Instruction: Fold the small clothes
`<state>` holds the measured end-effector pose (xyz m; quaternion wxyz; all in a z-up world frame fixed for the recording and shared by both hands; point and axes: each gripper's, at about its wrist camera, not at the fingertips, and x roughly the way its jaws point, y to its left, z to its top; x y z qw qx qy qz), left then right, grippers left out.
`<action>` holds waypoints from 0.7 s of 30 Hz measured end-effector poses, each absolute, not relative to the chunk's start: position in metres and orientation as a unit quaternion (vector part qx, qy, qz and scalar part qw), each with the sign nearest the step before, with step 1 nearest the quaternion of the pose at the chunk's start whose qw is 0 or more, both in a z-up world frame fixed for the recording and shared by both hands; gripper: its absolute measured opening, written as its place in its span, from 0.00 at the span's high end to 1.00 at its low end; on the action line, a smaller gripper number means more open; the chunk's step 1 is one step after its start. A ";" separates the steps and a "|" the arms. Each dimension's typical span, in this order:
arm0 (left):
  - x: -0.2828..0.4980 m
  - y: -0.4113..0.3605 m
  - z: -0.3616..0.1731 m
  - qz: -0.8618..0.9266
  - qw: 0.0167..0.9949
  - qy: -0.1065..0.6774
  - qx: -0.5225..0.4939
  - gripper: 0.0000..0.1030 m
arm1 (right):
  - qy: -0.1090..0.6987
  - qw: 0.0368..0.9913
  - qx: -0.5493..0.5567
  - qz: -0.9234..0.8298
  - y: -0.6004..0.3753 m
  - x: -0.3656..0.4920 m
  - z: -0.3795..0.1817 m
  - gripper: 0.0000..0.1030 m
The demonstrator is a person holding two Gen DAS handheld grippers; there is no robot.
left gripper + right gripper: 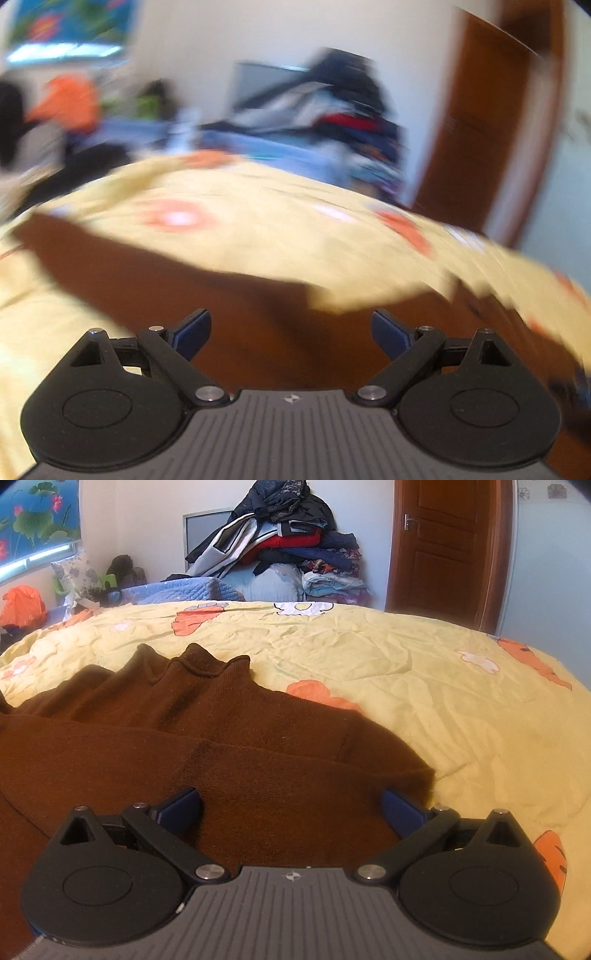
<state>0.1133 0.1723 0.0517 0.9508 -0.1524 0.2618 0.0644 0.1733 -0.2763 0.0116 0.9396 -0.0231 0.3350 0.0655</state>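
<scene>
A brown knit turtleneck sweater (229,738) lies on the yellow flowered bedspread (424,679), collar pointing away, with a sleeve folded across the body. My right gripper (291,808) is open and empty, low over the sweater's near right part, its right finger by the sleeve end. In the blurred left wrist view the sweater (258,314) shows as a brown band across the bedspread (258,206). My left gripper (291,332) is open and empty just above the brown fabric.
A tall pile of clothes and bedding (288,542) stands beyond the far edge of the bed. A wooden door (439,546) is at the back right. An orange bag (22,605) and clutter sit at the far left.
</scene>
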 end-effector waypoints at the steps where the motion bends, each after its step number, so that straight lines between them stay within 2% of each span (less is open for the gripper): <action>1: 0.115 0.204 0.051 0.091 0.943 0.261 -0.187 0.08 | 0.335 0.940 -0.023 0.065 -0.276 0.173 0.012 0.00; 8: 0.110 0.404 0.012 0.235 0.816 0.209 -0.486 0.08 | 0.332 0.941 -0.024 0.060 -0.277 0.171 0.011 0.00; 10: 0.112 0.434 0.003 0.229 0.795 0.193 -0.527 0.10 | 0.332 0.941 -0.024 0.060 -0.277 0.172 0.011 0.00; 14: 0.131 0.459 -0.001 0.218 0.789 0.192 -0.542 0.12 | 0.332 0.941 -0.024 0.060 -0.277 0.172 0.011 0.00; 15: 0.137 0.460 -0.003 0.220 0.789 0.196 -0.539 0.15 | 0.332 0.941 -0.023 0.060 -0.277 0.172 0.011 0.00; 16: 0.143 0.457 -0.005 0.222 0.790 0.202 -0.534 0.29 | 0.332 0.941 -0.023 0.059 -0.277 0.172 0.012 0.00; 17: 0.148 0.458 -0.007 0.219 0.792 0.208 -0.530 0.49 | 0.332 0.941 -0.023 0.059 -0.277 0.173 0.012 0.00; 19: 0.156 0.456 -0.012 0.223 0.791 0.222 -0.524 0.66 | 0.332 0.941 -0.024 0.059 -0.277 0.173 0.012 0.00; 21: 0.159 0.457 -0.015 0.229 0.796 0.225 -0.513 0.68 | 0.332 0.941 -0.023 0.059 -0.277 0.173 0.012 0.00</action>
